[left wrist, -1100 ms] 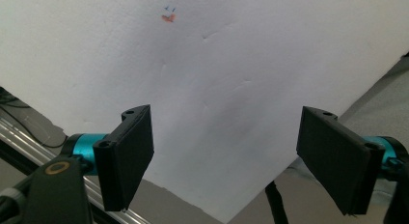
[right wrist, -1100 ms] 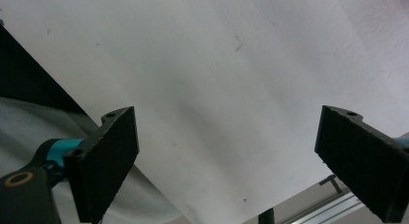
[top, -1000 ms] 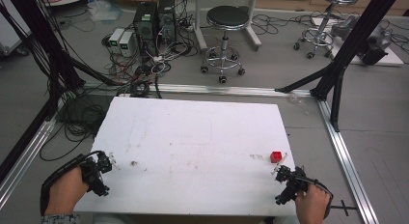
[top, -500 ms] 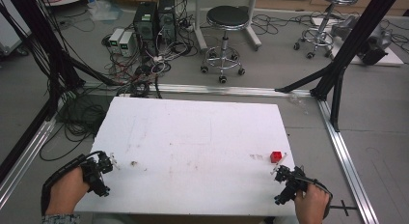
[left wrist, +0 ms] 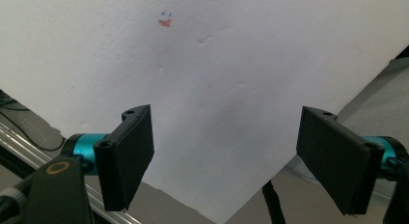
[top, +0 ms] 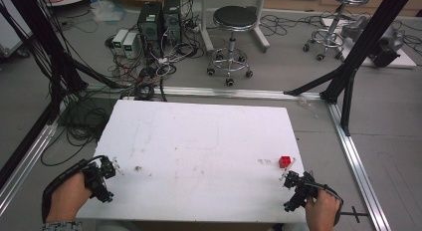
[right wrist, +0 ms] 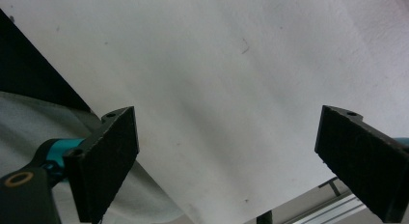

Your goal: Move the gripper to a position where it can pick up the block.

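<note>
A lab floor strewn with cables, two computer towers (top: pixel 159 23) and a pair of stools (top: pixel 233 37) is being shown behind a white worktop (top: pixel 199 141) framed by aluminium rails. Compared with the high views from a second and half a second ago, almost nothing is being altered: the left tool (top: pixel 110 166) and the right tool (top: pixel 288 177) are being held at the same near corners of the worktop, and the small red block (top: pixel 284 162) is lying in the same spot near the right edge, just beyond the right tool and apart from it.

The jaws of both tools are being kept wide apart, with nothing between them. In the left gripper view, bare white worktop (left wrist: pixel 217 79) with a faint orange and blue mark (left wrist: pixel 165 20) is being seen between the jaws of the left tool (left wrist: pixel 226 161); in the right gripper view, plain white surface is likewise being seen between the jaws of the right tool (right wrist: pixel 226 161).

Since no movement is being registered, the work is judged not to be started yet: the red block is untouched. The block is likely to be approached by the right tool, being nearest. A short forward reach and a lowering of the spread jaws around it would be called for.
</note>
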`<state>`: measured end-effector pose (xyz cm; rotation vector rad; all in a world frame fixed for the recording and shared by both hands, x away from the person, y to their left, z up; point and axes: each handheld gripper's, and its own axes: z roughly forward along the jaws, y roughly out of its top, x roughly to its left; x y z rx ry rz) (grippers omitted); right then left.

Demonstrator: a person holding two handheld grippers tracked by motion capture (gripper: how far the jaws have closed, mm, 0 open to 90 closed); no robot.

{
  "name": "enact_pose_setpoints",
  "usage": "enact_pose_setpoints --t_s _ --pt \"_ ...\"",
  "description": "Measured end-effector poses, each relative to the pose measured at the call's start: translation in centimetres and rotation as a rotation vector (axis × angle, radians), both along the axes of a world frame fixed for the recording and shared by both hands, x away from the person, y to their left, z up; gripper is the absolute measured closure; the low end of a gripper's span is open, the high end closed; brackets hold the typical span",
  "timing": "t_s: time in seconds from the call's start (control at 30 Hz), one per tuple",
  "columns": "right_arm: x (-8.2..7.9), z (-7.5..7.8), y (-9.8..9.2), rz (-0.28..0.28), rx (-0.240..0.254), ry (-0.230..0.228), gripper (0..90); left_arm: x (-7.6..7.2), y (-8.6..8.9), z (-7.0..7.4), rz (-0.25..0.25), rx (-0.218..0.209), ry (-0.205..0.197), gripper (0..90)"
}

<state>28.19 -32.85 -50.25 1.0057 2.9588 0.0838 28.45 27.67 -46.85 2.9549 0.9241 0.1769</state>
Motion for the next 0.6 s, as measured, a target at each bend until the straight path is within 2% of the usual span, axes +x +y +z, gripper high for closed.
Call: enact_pose_setpoints --t_s 0.23,0.37,0.47,0.53,0.6 --pt "0.0 0.0 -0.9 0.025 -0.008 0.012 7.5 0.0 0.1 0.1 0.006 -0.002 -0.005 21.2" --pt "0.1 -0.2 -1.6 0.058 -0.012 0.013 7.5 -0.1 0.0 0.2 0.001 -0.006 -0.011 21.2" --pt "0.4 -0.4 -2.6 0.127 0.003 0.017 7.5 -0.1 0.0 0.3 0.000 -0.008 -0.012 21.2" --pt "0.7 -0.4 -3.3 0.141 -0.009 0.010 7.5 0.0 -0.1 0.3 -0.001 -0.008 -0.013 21.2" --pt "1.0 -0.3 -4.0 0.169 0.017 0.003 7.5 -0.1 -0.1 0.2 0.000 -0.011 -0.018 21.3"
